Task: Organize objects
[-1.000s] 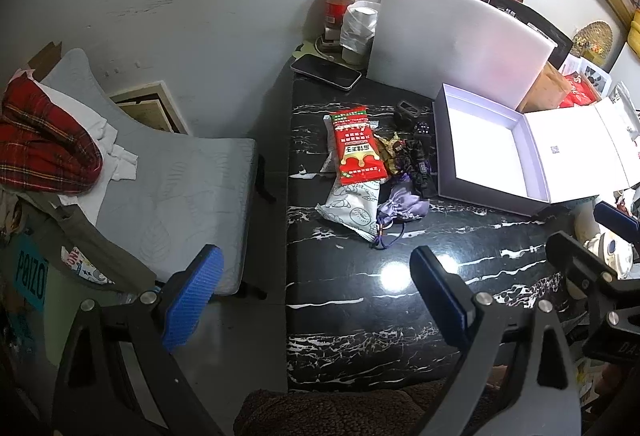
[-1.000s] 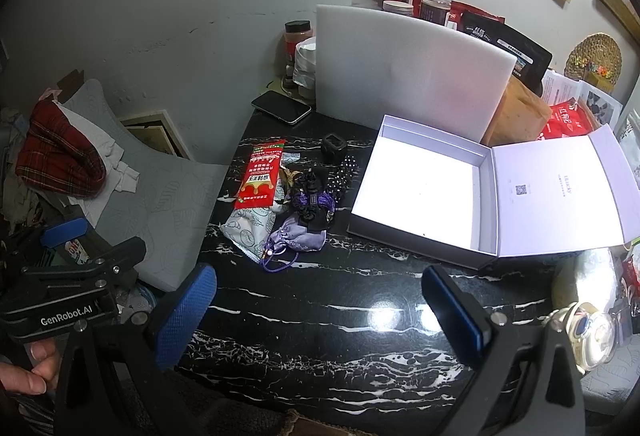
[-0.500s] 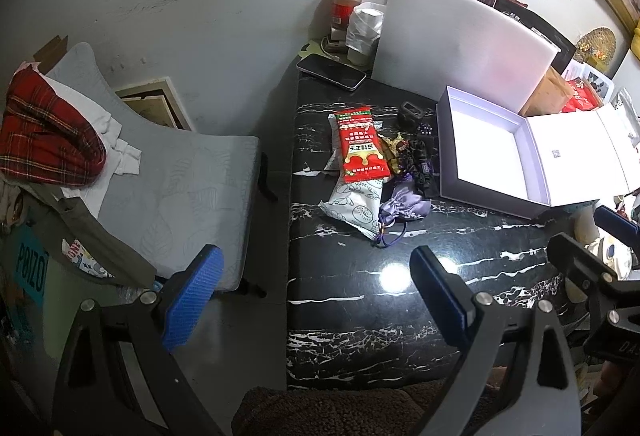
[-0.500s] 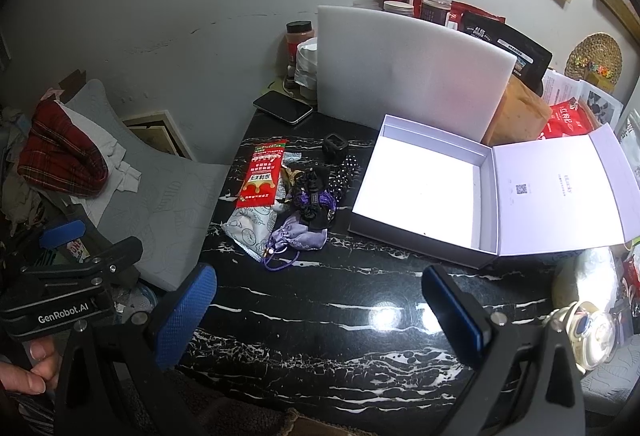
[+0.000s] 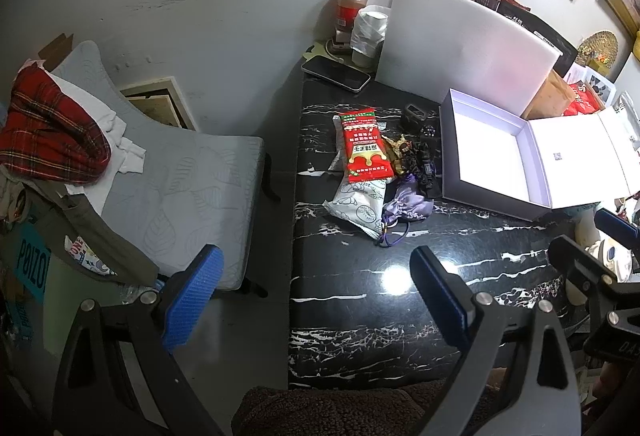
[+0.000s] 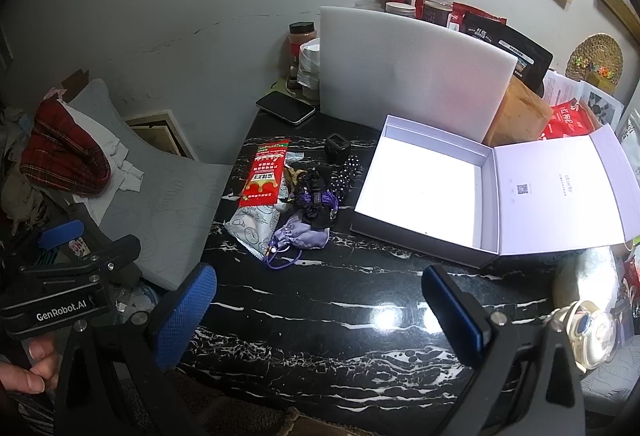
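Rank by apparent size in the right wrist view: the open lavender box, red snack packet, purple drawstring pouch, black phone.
1. Open lavender cardboard box, by far the largest.
2. Red snack packet.
3. Purple drawstring pouch and black phone: they look alike, and the phone lies farther away, so unranked.

Background items, non-task
Phone [image 5: 335,72] lies at table [image 5: 400,300] far edge; spice jar [image 5: 347,10] behind it; plaid cloth [image 5: 52,128] rests on grey cushion [image 5: 180,196].

Both tongs, left [image 5: 316,288] and right [image 6: 320,300], hang wide open, holding nothing.
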{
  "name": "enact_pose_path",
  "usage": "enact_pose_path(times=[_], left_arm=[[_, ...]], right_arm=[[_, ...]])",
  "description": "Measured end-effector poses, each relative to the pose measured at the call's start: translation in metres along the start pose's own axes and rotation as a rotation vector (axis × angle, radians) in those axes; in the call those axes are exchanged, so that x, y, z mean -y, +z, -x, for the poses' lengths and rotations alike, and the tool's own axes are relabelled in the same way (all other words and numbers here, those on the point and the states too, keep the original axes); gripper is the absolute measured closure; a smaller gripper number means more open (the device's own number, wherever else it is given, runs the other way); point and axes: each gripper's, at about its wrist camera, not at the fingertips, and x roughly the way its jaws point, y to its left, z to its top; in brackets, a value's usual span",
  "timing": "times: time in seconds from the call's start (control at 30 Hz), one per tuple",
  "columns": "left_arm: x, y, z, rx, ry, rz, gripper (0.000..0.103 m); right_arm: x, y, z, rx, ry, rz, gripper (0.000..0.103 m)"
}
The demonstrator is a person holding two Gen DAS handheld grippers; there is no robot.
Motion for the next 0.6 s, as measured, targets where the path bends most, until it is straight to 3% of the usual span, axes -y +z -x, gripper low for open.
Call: enact_pose_path(times=[0.6], left_arm=[[0.001, 0.003, 0.009, 0.003, 0.012, 0.015, 0.009]], right_arm=[[0.002, 0.003, 0.013, 0.002, -0.019, -0.034, 0.001]])
